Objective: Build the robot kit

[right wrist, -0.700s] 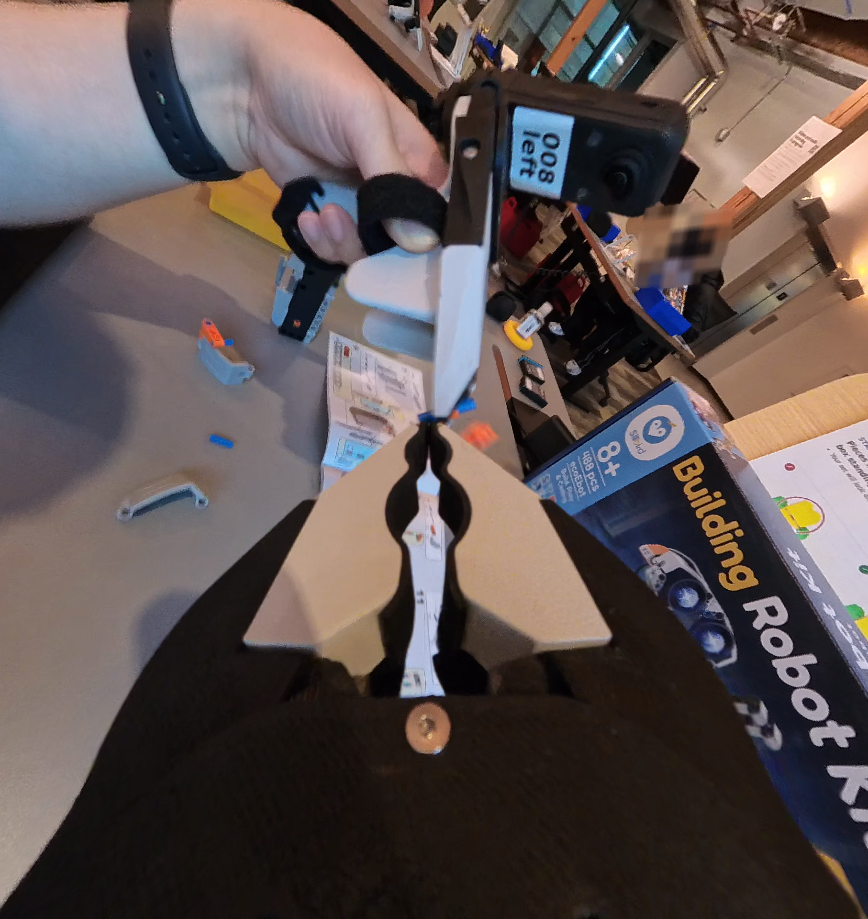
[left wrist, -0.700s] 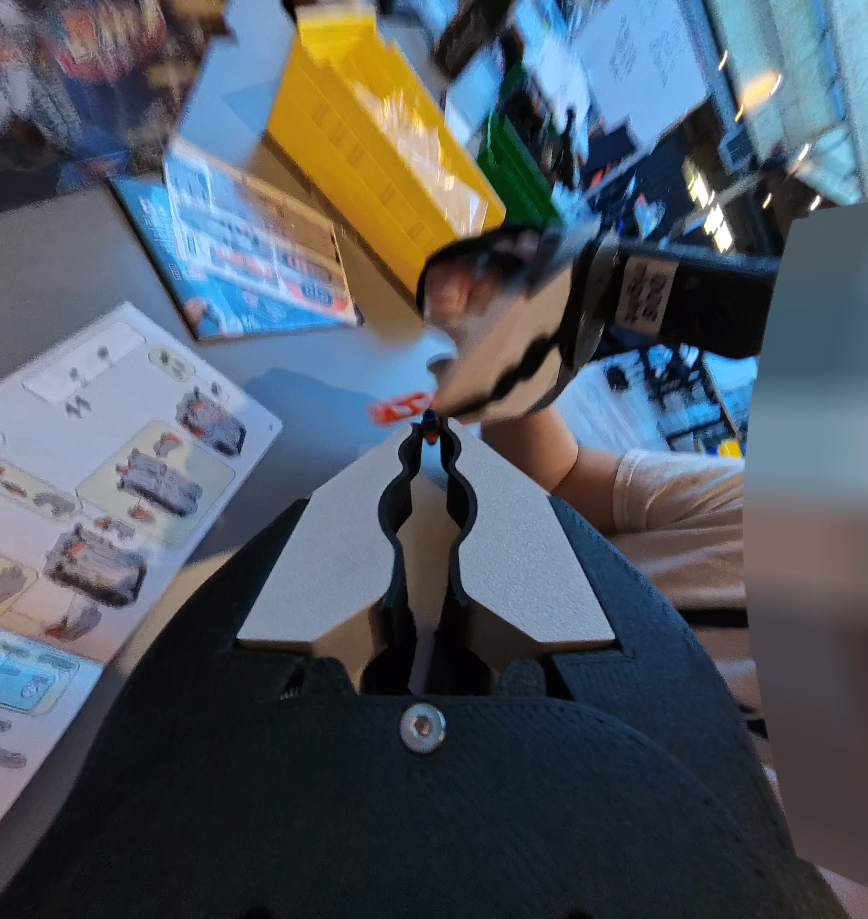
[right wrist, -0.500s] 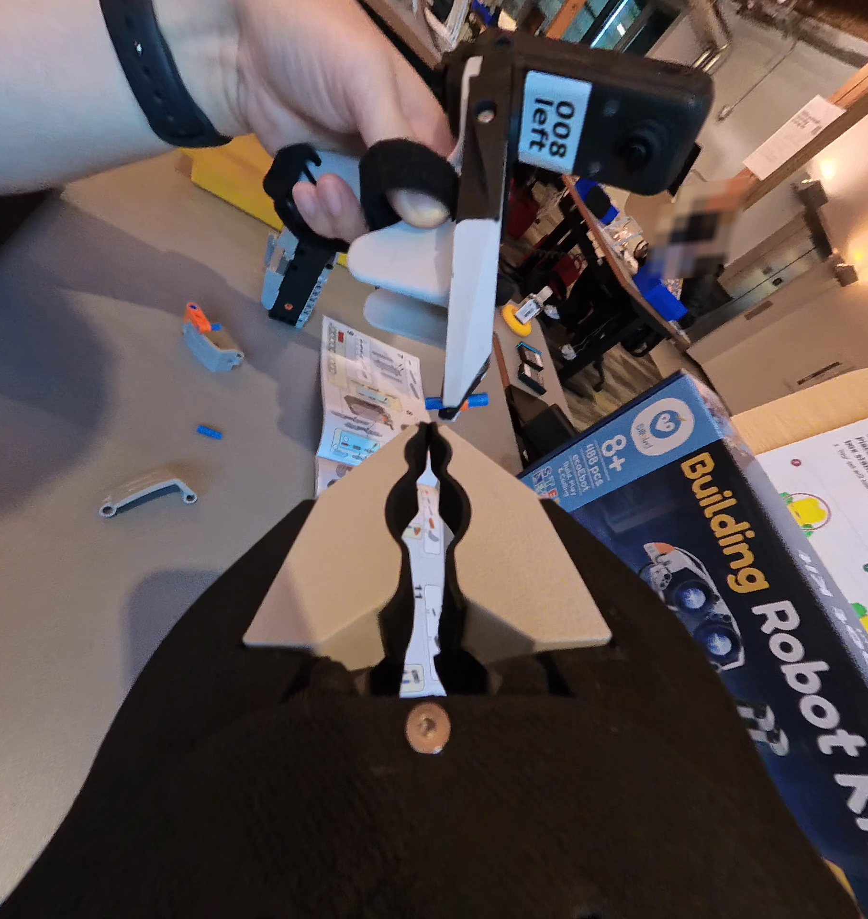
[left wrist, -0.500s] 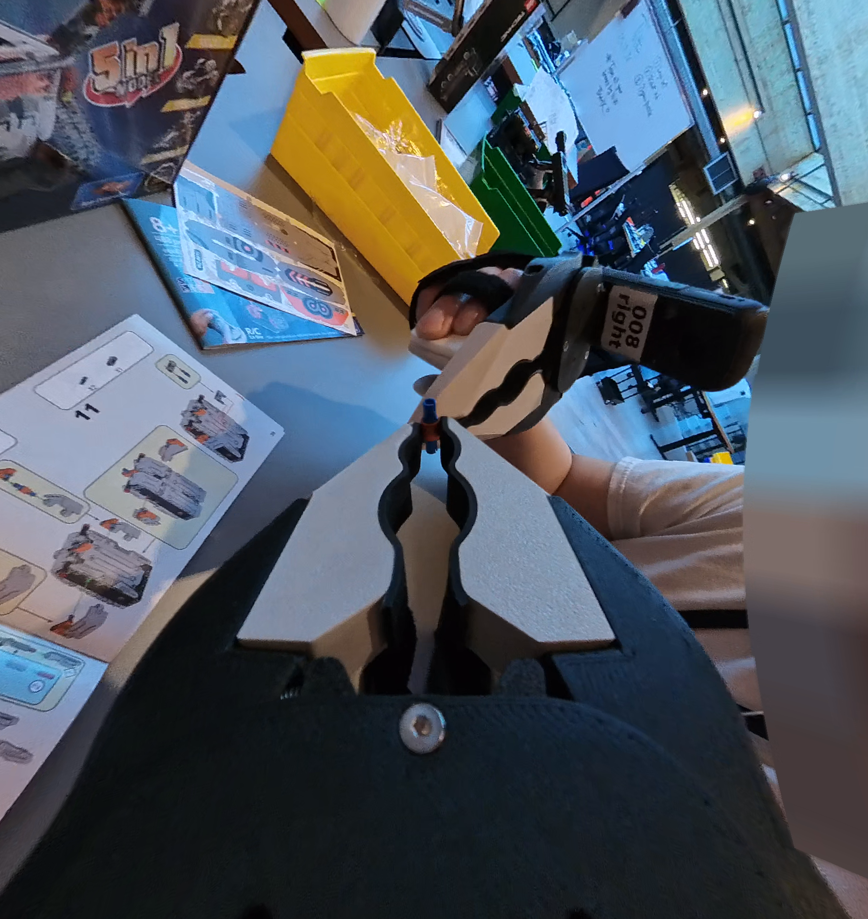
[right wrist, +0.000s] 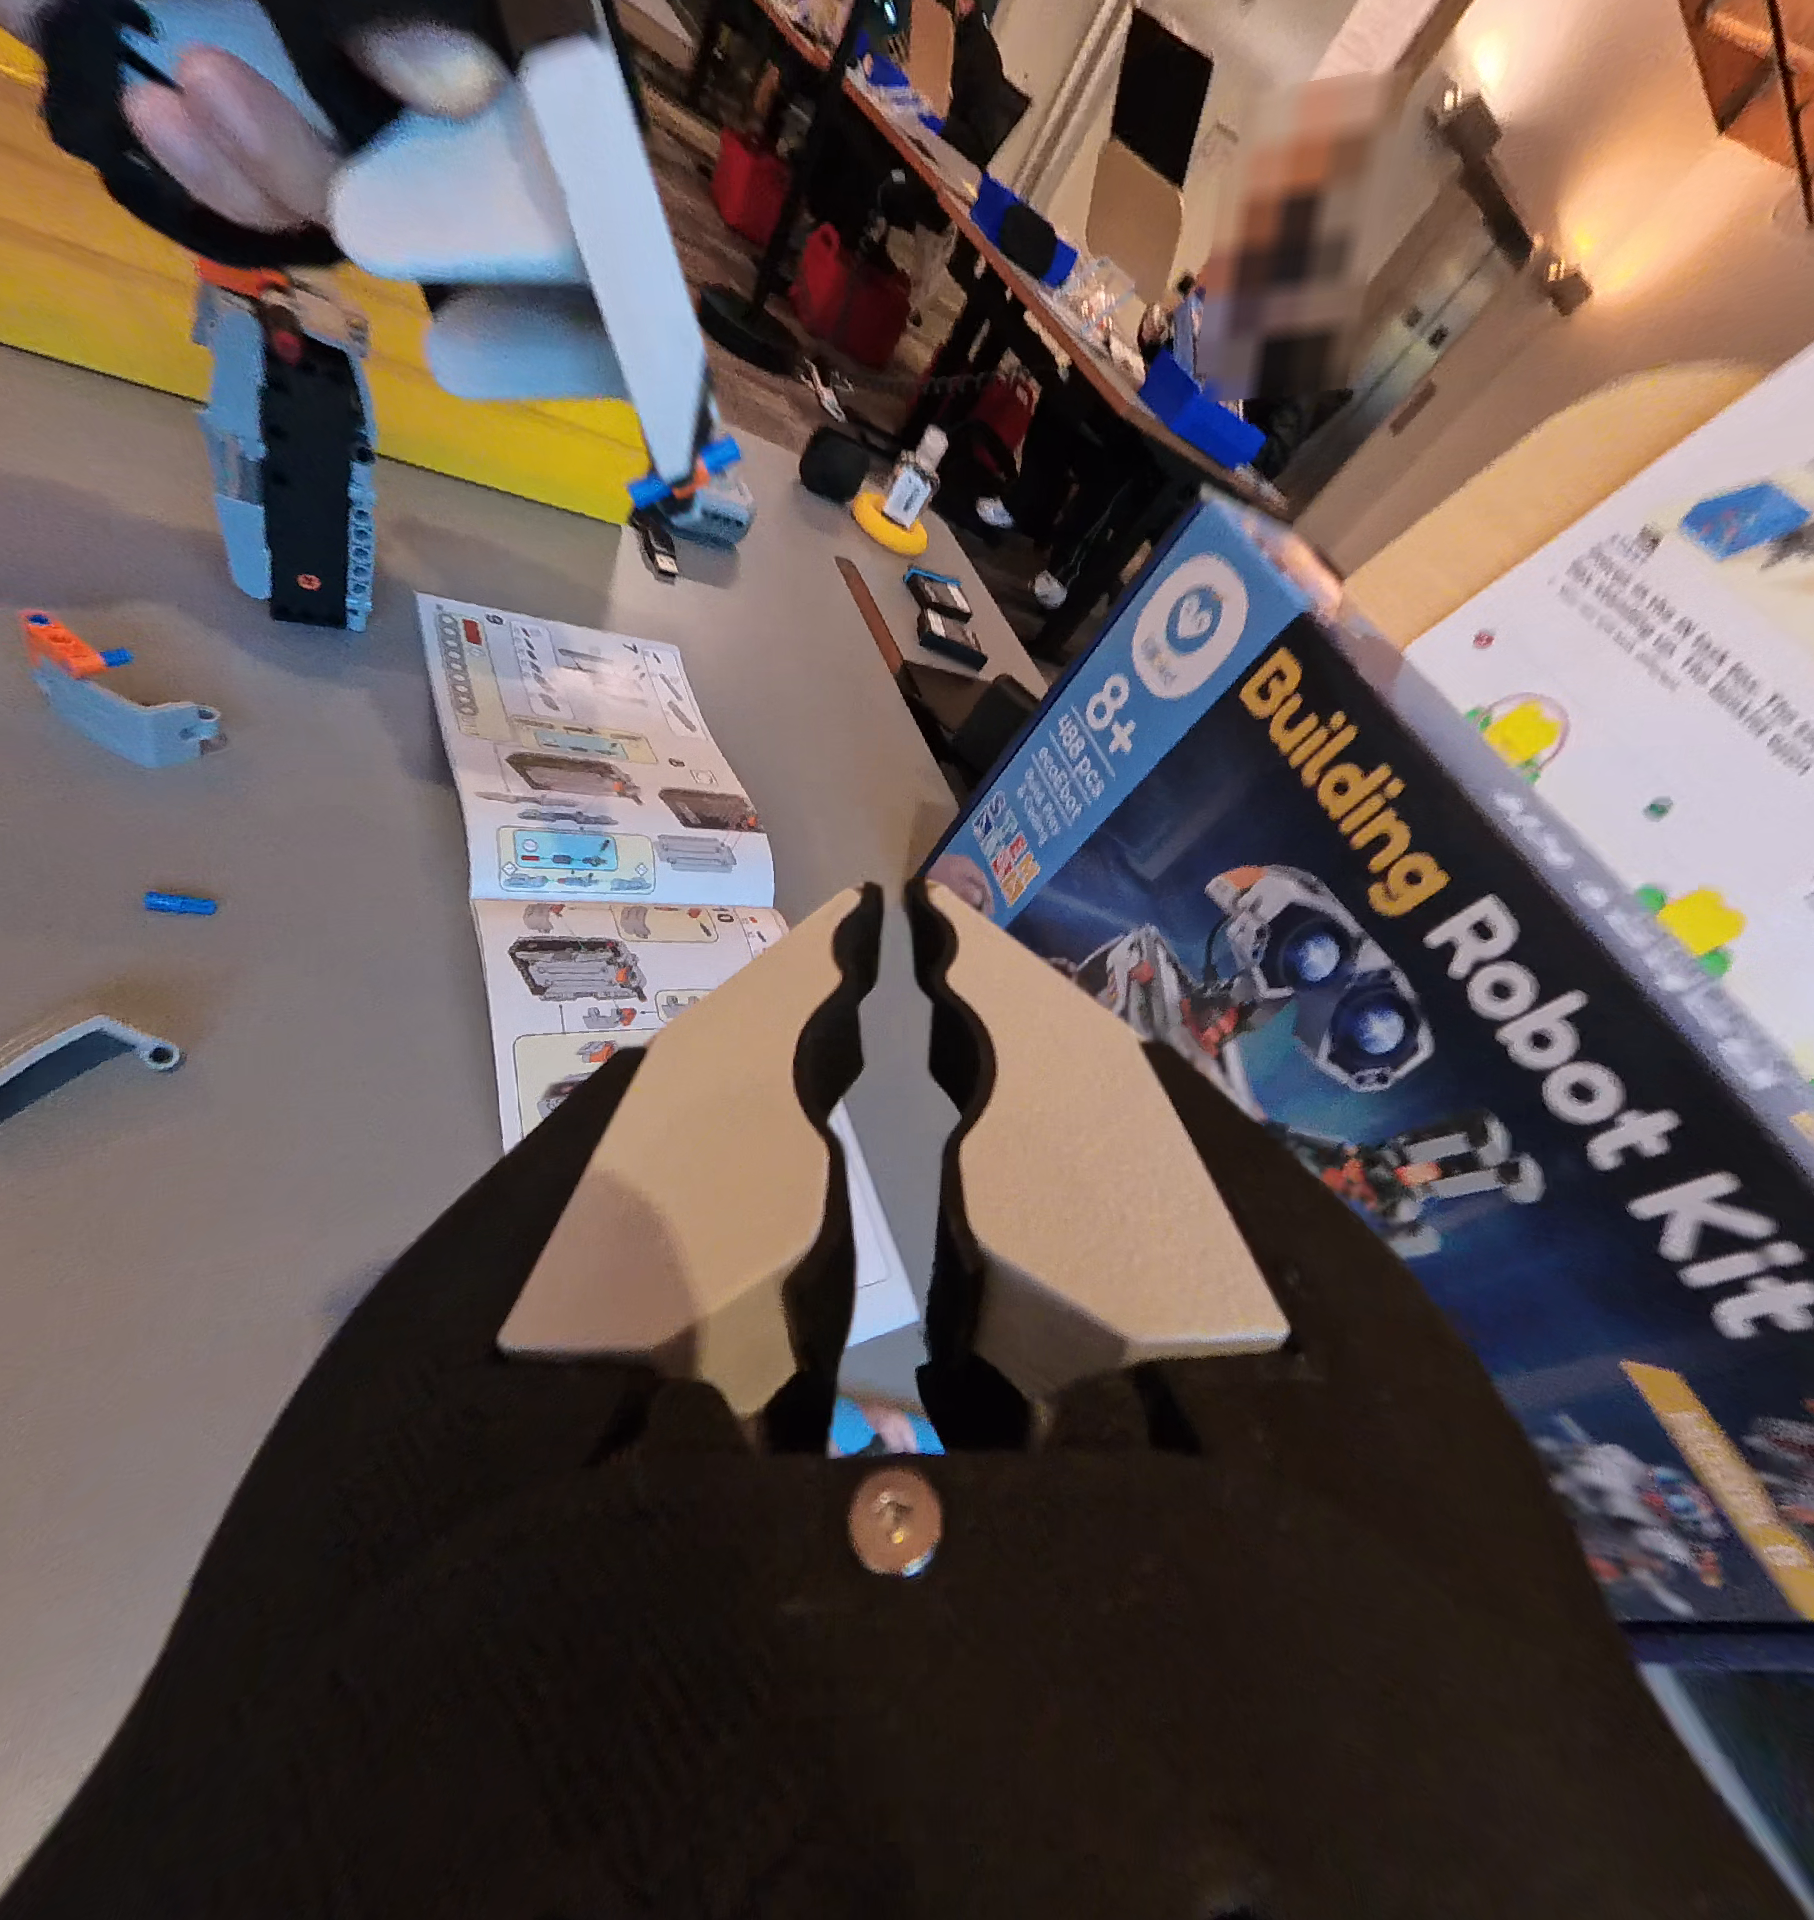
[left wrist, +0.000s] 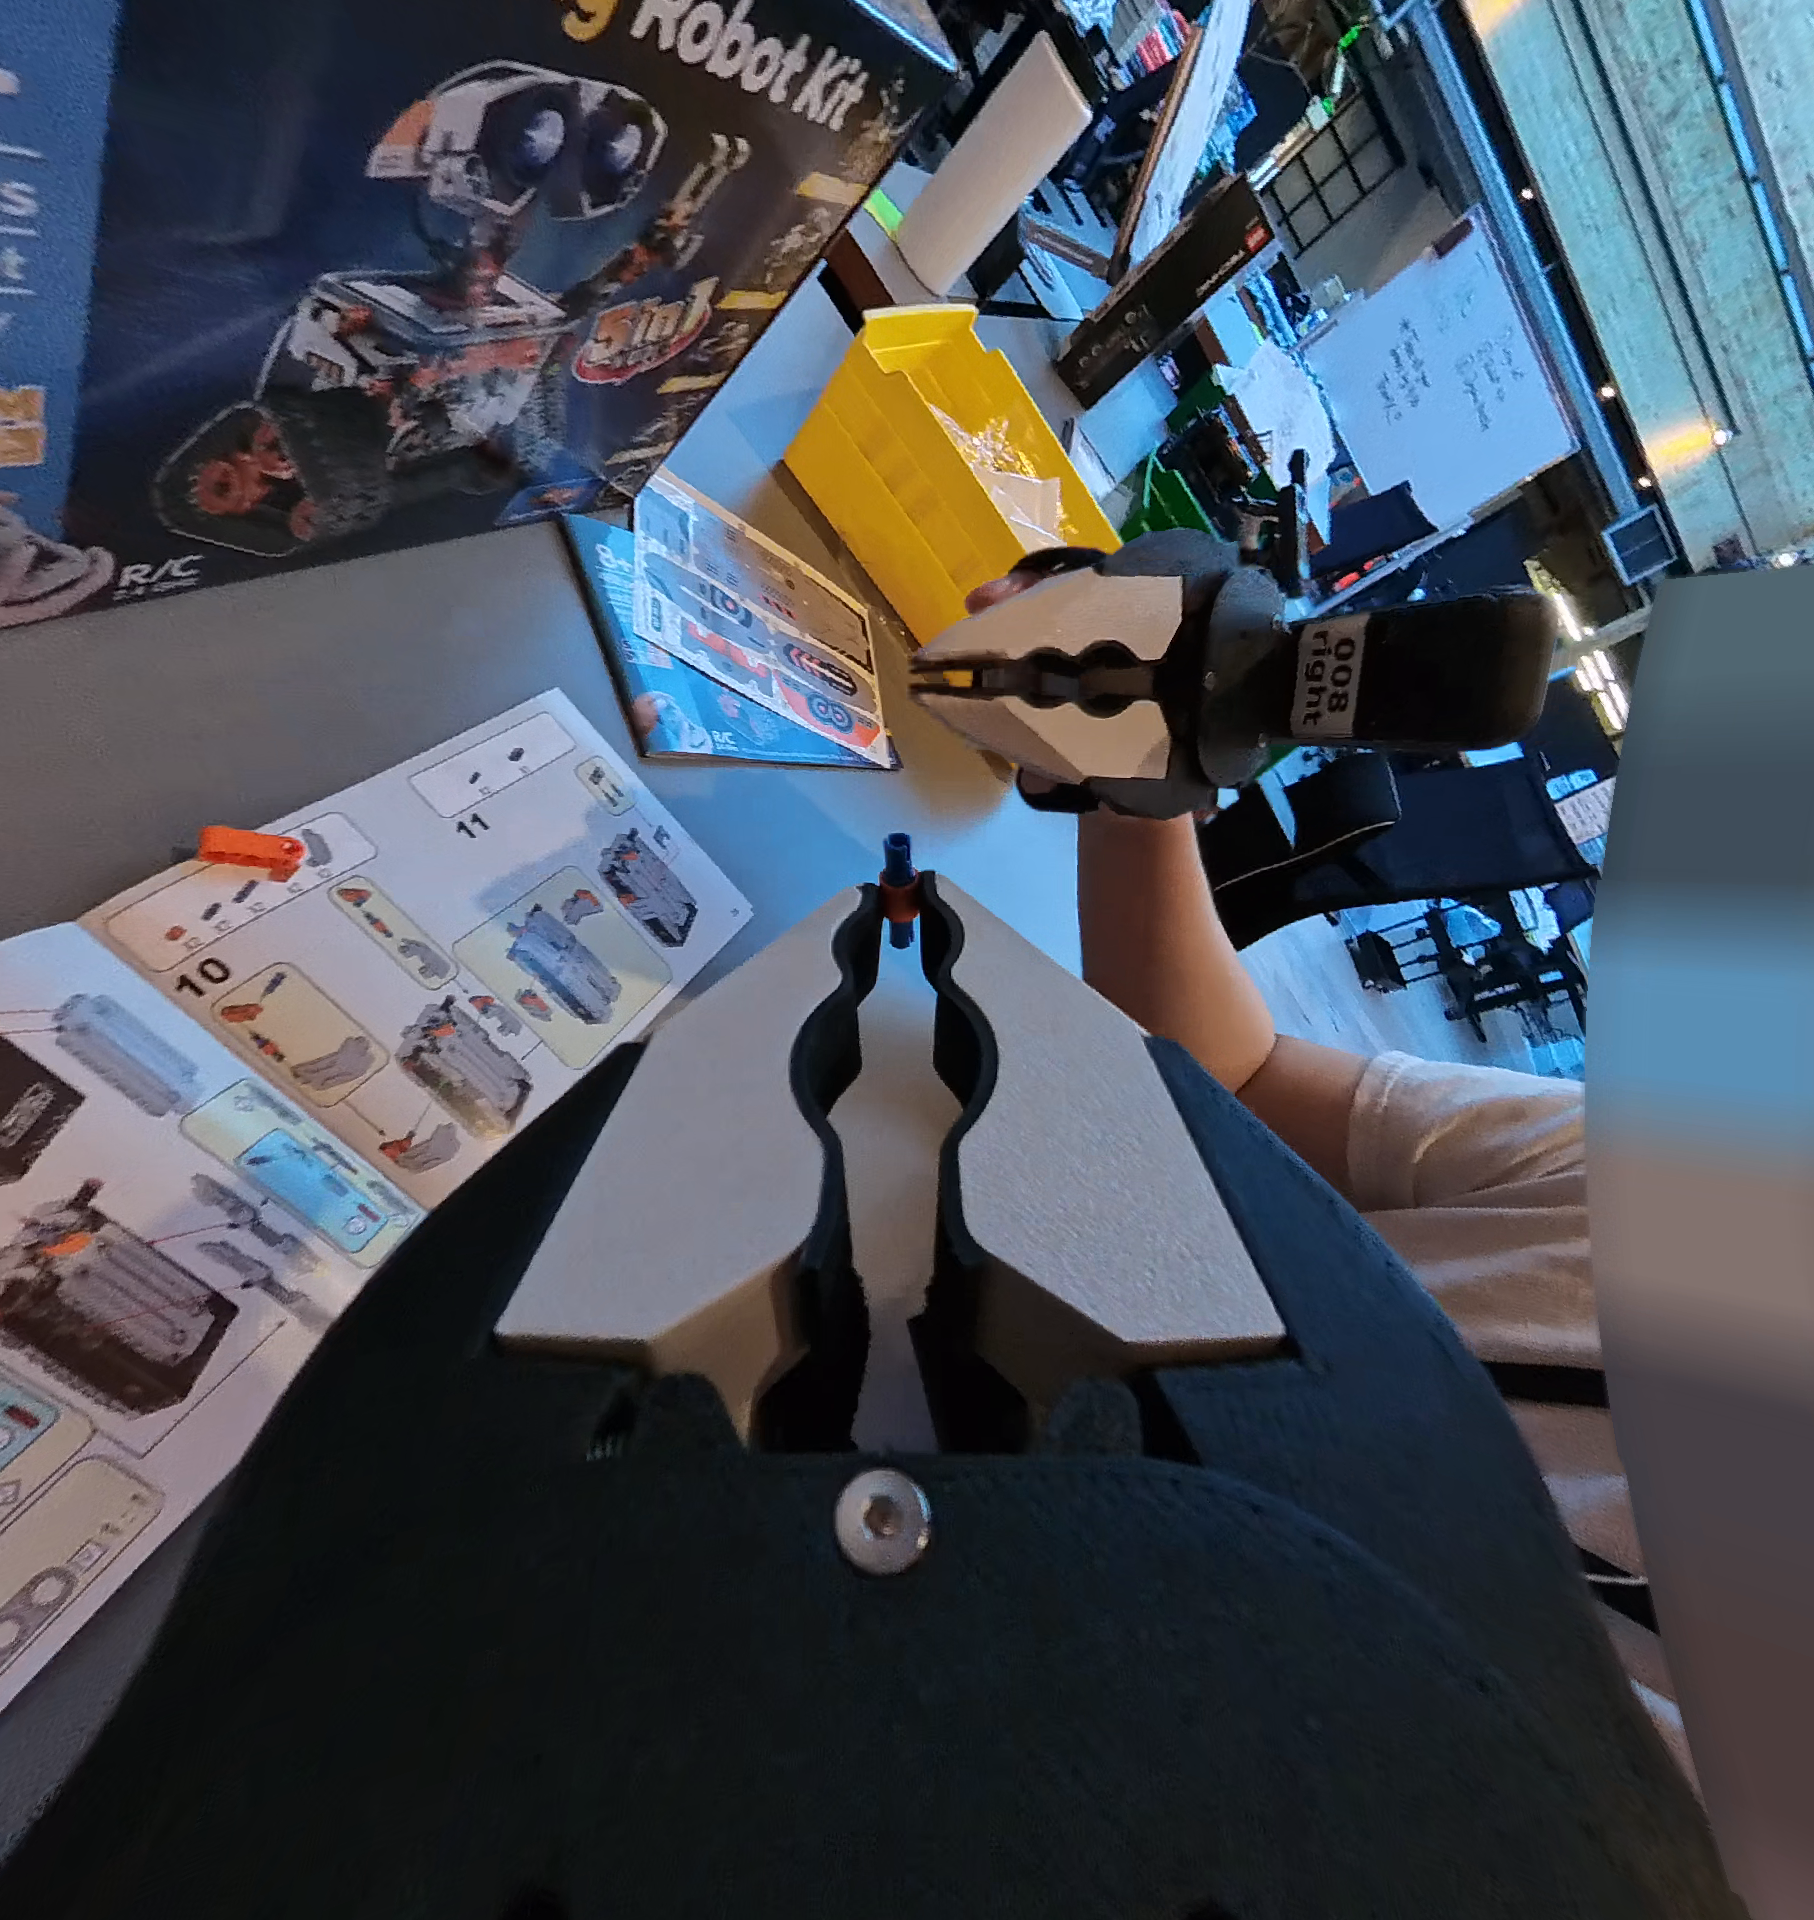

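My left gripper (left wrist: 895, 896) is shut on a small blue pin with an orange collar (left wrist: 895, 904), held above the grey table. It also shows in the right wrist view (right wrist: 690, 480), blurred, with the pin (right wrist: 716, 457) across its tip. My right gripper (right wrist: 892, 902) is empty, its jaws parted by a narrow gap, above the open instruction booklet (right wrist: 591, 769). In the left wrist view the right gripper (left wrist: 918, 681) is farther off, near the yellow bin (left wrist: 934, 468). A loose orange piece (left wrist: 251, 850) lies on the booklet (left wrist: 363, 987).
A large dark blue kit box (right wrist: 1402, 1039) stands along the table's right side. On the table are a grey and black upright assembly (right wrist: 295, 468), a grey bracket with an orange end (right wrist: 113, 696), a loose blue pin (right wrist: 181, 904), a grey curved piece (right wrist: 51, 1070) and a leaflet (left wrist: 757, 644). Across from one pair of fingers to the other is roughly 9 cm.
The two grippers were tip to tip and have drawn apart. The right jaws have parted slightly and hold nothing. The left gripper still grips the pin.
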